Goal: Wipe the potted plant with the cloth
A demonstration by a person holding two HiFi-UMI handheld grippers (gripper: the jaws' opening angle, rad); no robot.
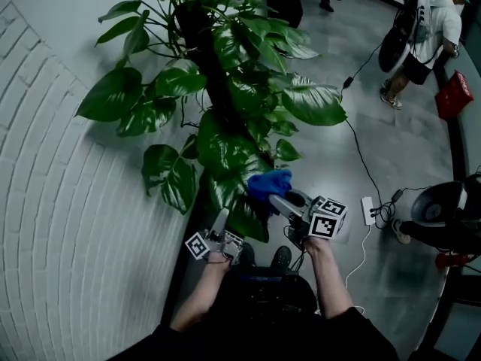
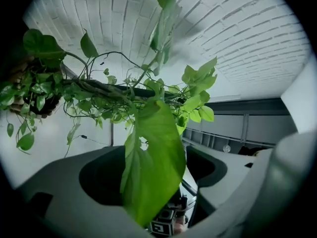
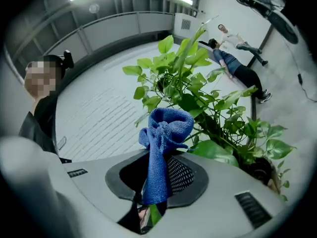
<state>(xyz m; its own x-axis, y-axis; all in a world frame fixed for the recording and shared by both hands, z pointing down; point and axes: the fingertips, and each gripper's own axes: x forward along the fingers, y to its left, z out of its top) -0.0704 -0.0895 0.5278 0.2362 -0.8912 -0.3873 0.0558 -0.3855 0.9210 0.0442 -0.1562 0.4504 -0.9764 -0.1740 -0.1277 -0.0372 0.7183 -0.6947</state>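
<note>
The potted plant (image 1: 225, 89) with broad green leaves stands against a white brick wall. My right gripper (image 1: 279, 200) is shut on a blue cloth (image 1: 269, 182), which presses against the lower leaves. In the right gripper view the cloth (image 3: 164, 128) bunches up above the jaws of that gripper (image 3: 158, 167), with the dark pot (image 3: 257, 170) at the lower right. My left gripper (image 1: 219, 224) points up beneath a low leaf. In the left gripper view that leaf (image 2: 153, 167) hangs between the parted jaws of the gripper (image 2: 158, 157).
The brick wall (image 1: 52, 201) curves along the left. On the grey floor to the right lie a cable and power strip (image 1: 368, 209), beside dark equipment (image 1: 443, 209). A person (image 1: 428, 28) stands at the far right near a red bag (image 1: 453, 95).
</note>
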